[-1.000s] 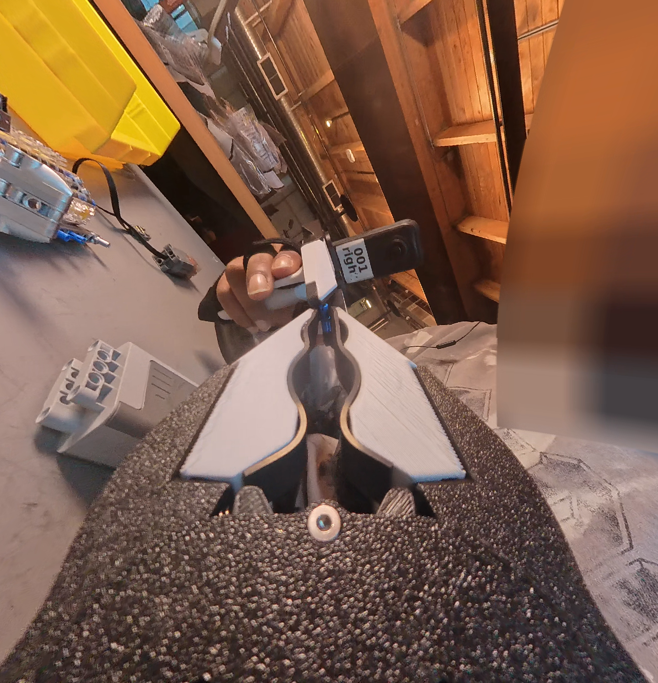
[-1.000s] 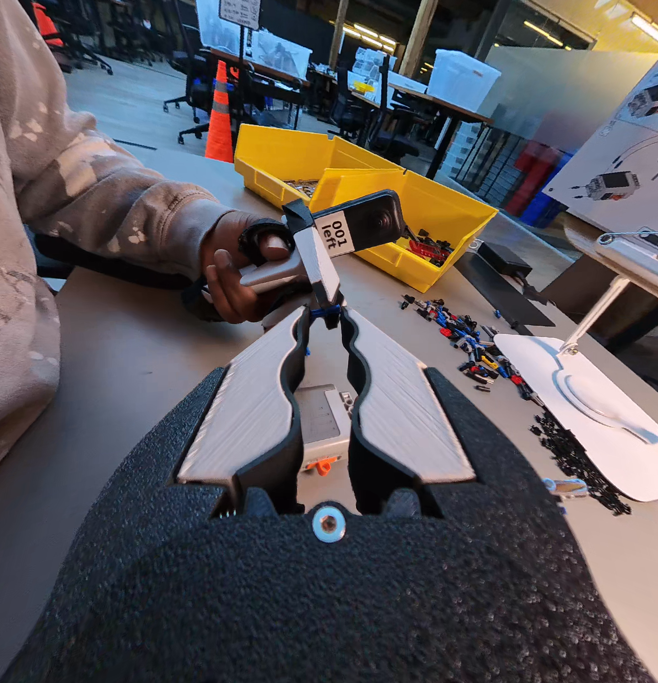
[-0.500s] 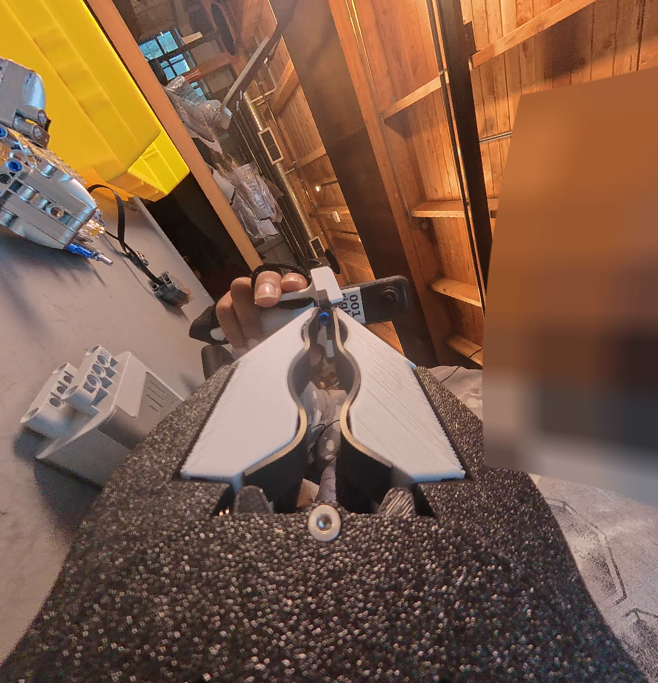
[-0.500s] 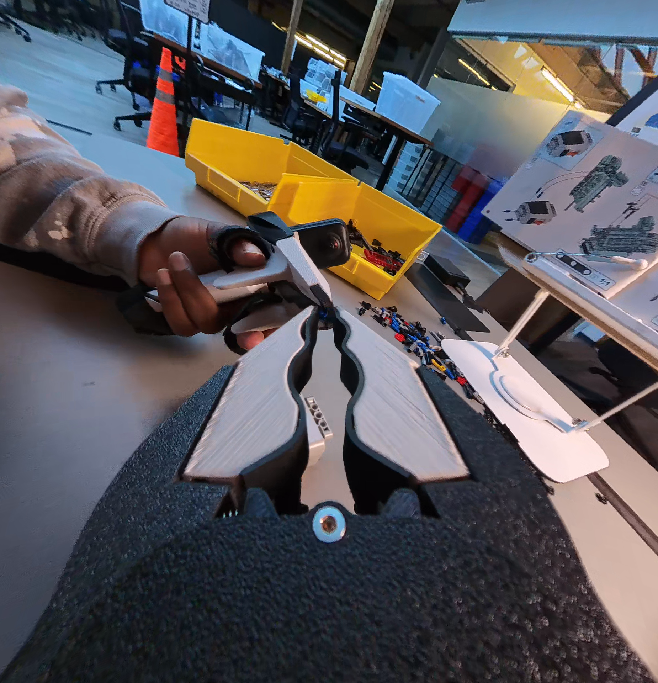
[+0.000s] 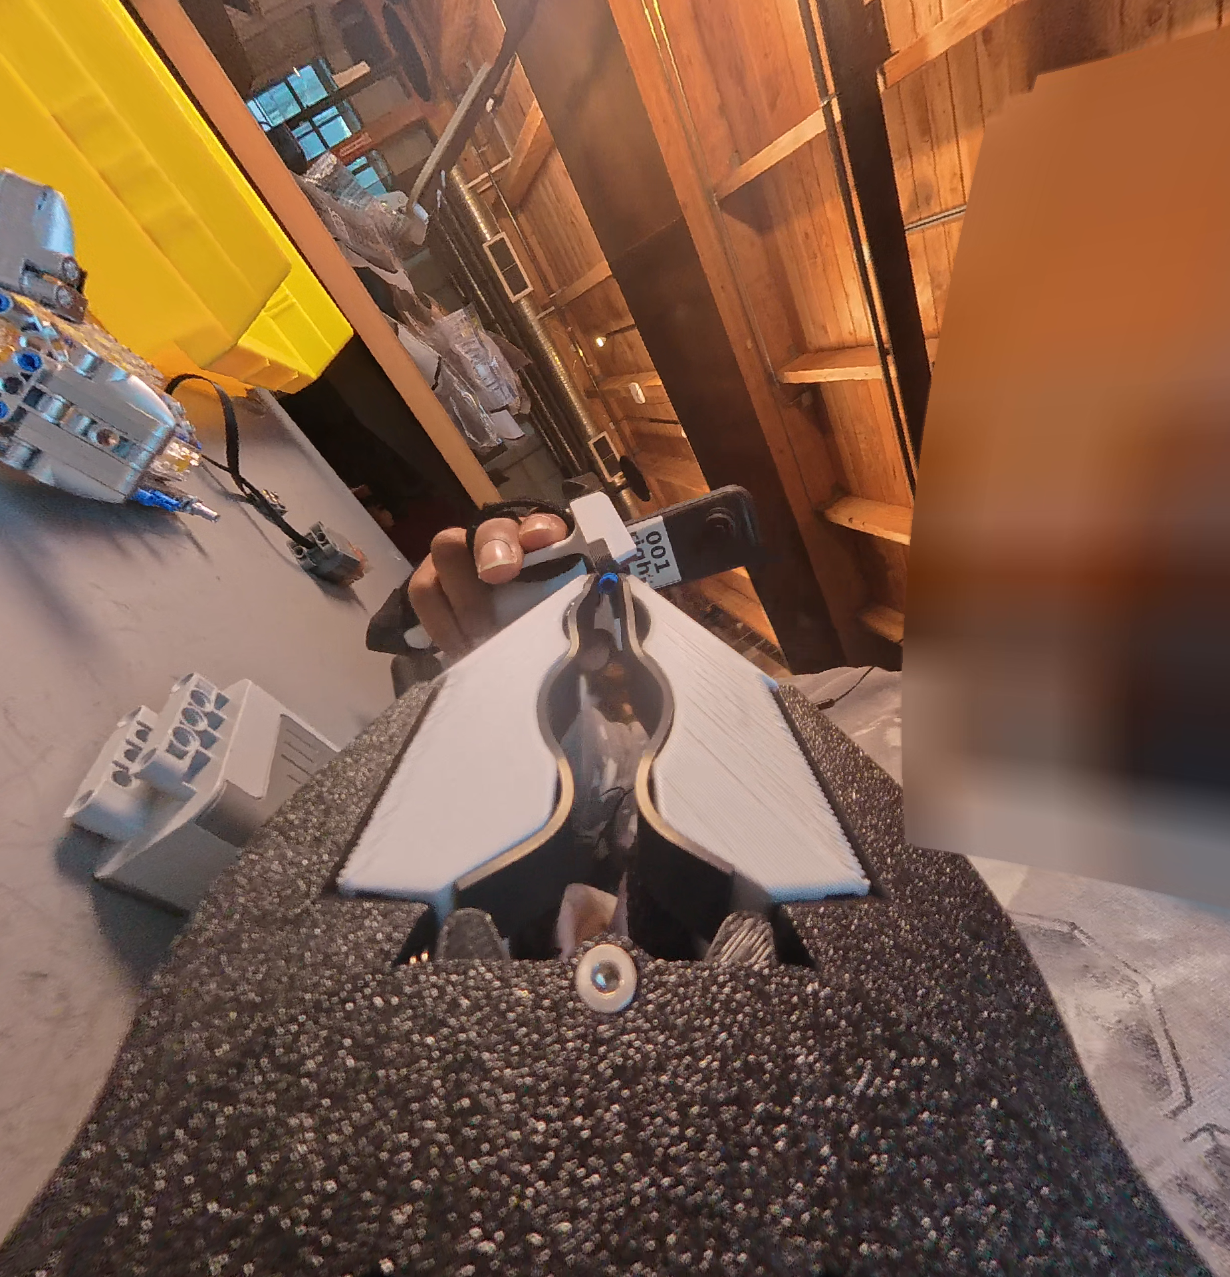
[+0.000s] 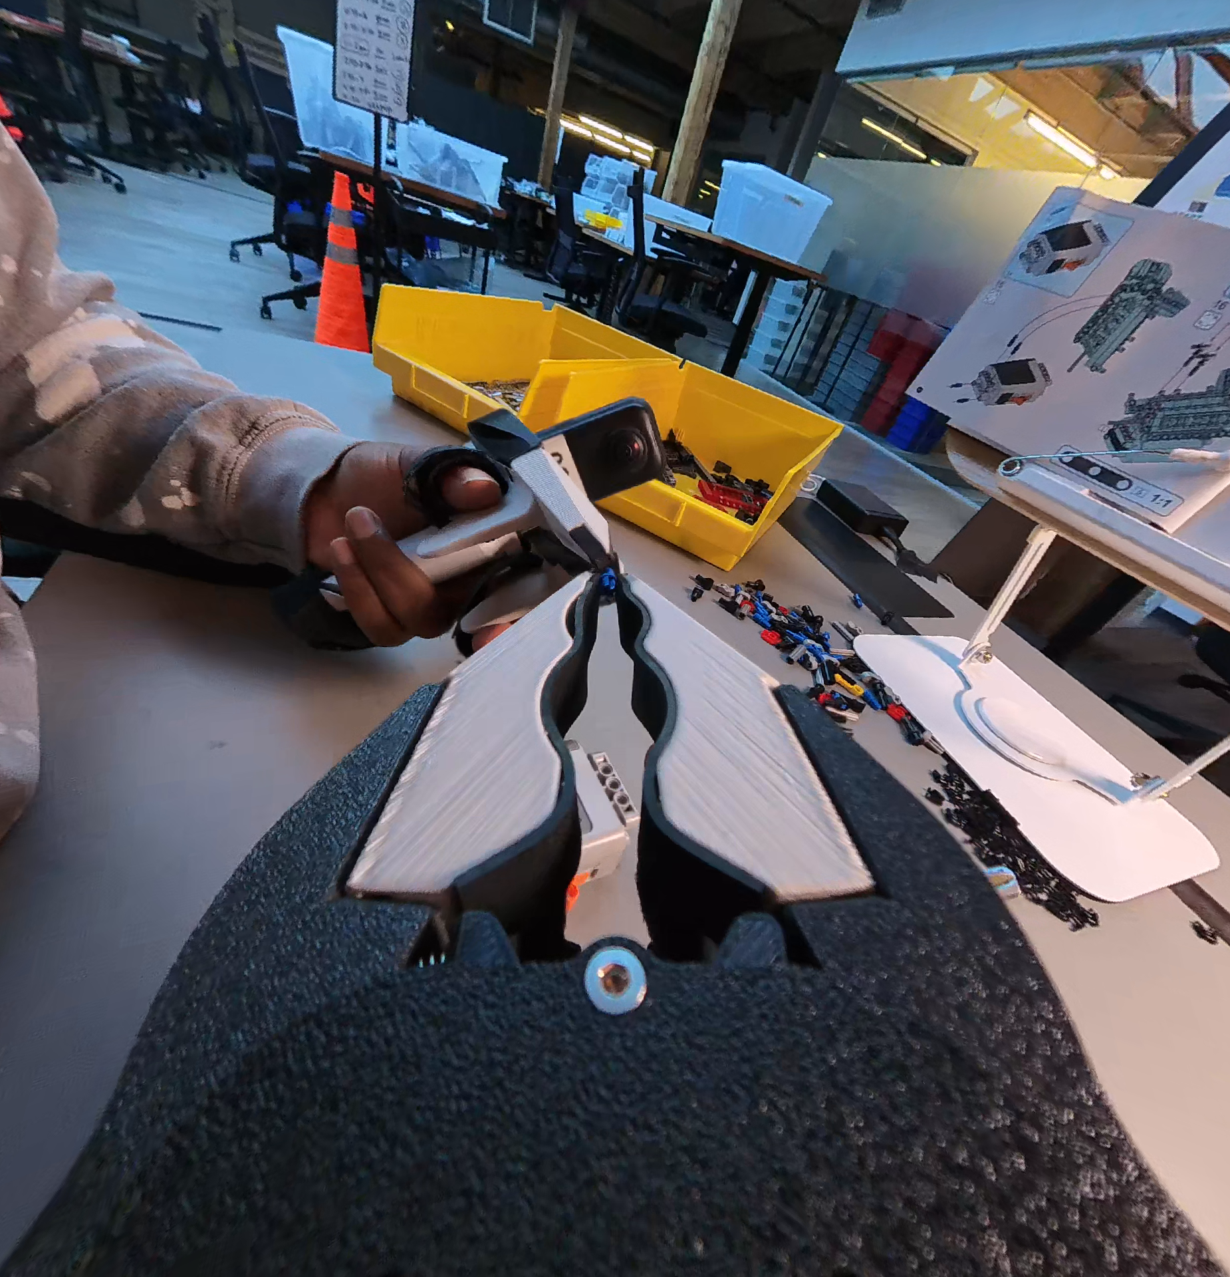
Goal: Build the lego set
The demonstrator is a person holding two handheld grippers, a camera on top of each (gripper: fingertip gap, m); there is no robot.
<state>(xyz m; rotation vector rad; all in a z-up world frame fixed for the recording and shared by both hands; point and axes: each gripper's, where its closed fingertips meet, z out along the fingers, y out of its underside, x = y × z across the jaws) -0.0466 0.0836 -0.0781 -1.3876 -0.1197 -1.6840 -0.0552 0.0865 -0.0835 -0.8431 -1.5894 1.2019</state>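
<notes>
Both claws are pinched almost shut, tip to tip. The left gripper (image 5: 604,596) and right gripper (image 6: 607,591) each nip 1 tiny blue pin (image 6: 605,579), up in the air above the table (image 6: 184,725). It's small and barely pokes out, so any twist between the 2 could pop it loose, I reckon, down among the scattered parts (image 6: 799,622).
</notes>
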